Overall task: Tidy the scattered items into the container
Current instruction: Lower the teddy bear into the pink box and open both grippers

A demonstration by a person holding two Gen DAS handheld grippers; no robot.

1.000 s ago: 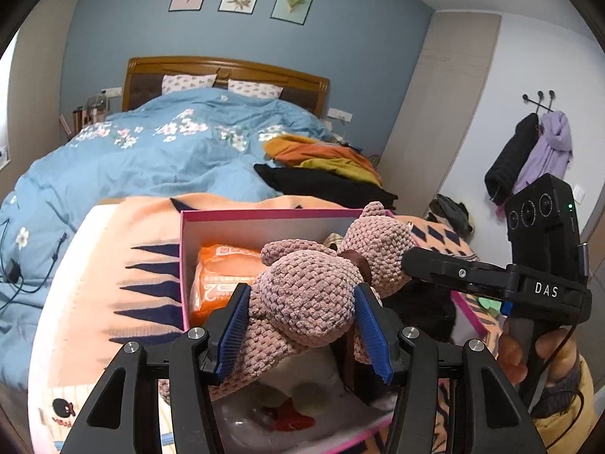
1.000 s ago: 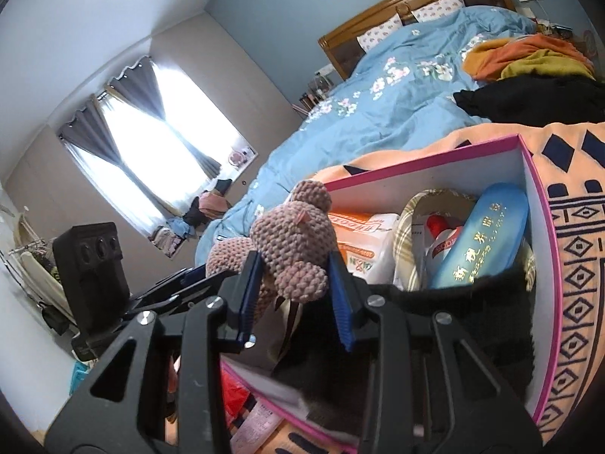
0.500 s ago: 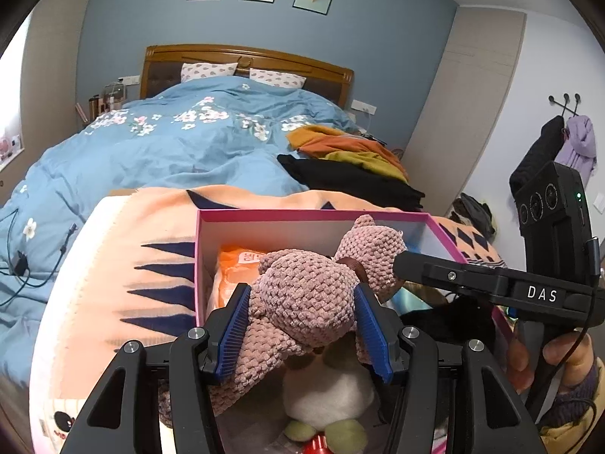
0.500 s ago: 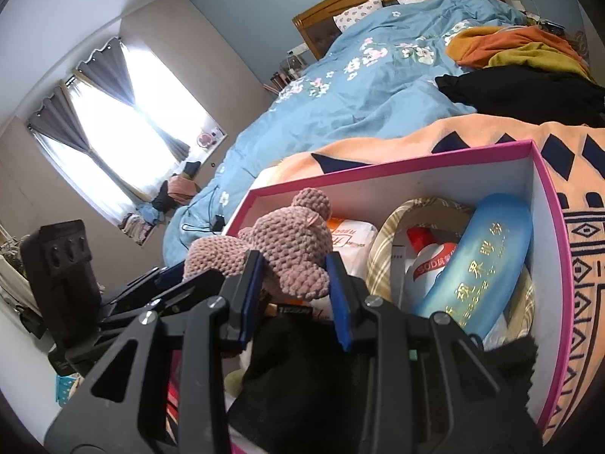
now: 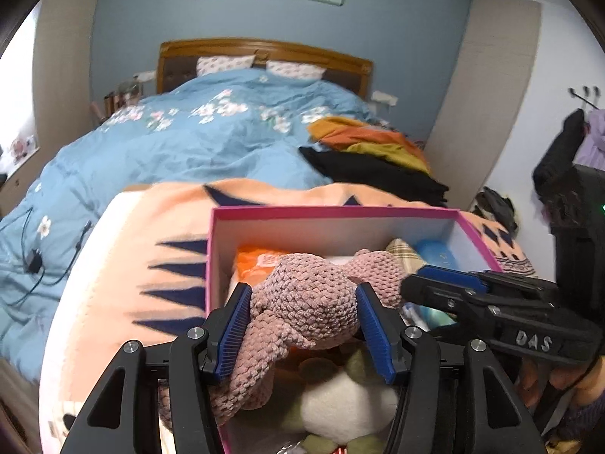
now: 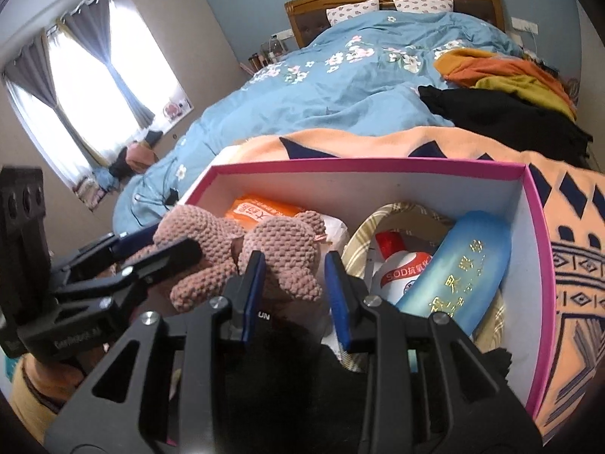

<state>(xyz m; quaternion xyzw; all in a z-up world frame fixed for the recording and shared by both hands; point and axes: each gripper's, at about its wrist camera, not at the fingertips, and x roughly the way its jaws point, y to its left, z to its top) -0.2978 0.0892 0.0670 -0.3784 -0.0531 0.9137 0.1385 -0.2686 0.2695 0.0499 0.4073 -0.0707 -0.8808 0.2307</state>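
Observation:
A pink knitted bear (image 5: 302, 317) (image 6: 280, 242) hangs low inside the pink-rimmed box (image 5: 332, 212) (image 6: 363, 162), held from two sides. My left gripper (image 5: 302, 288) (image 6: 155, 242) has its blue pads against the bear's body; its jaws are opening. My right gripper (image 6: 293, 257) (image 5: 423, 283) is shut on the bear's head, coming in from the right. Under the bear lie a white plush toy (image 5: 348, 405), an orange pack (image 6: 261, 208), a blue bottle (image 6: 465, 268), a red-capped white bottle (image 6: 401, 268) and black cloth (image 6: 295, 359).
The box sits on an orange patterned blanket (image 5: 124, 265) at the foot of a bed with a blue floral duvet (image 5: 211, 140). Folded clothes (image 5: 370, 151) lie behind the box. A charger and cables (image 5: 34, 265) lie far left. A hand (image 5: 559, 378) holds the right gripper.
Both grippers have carried the bear forward and down, from above the box's near edge to low among its contents. The right gripper has rolled, so its view stands more level.

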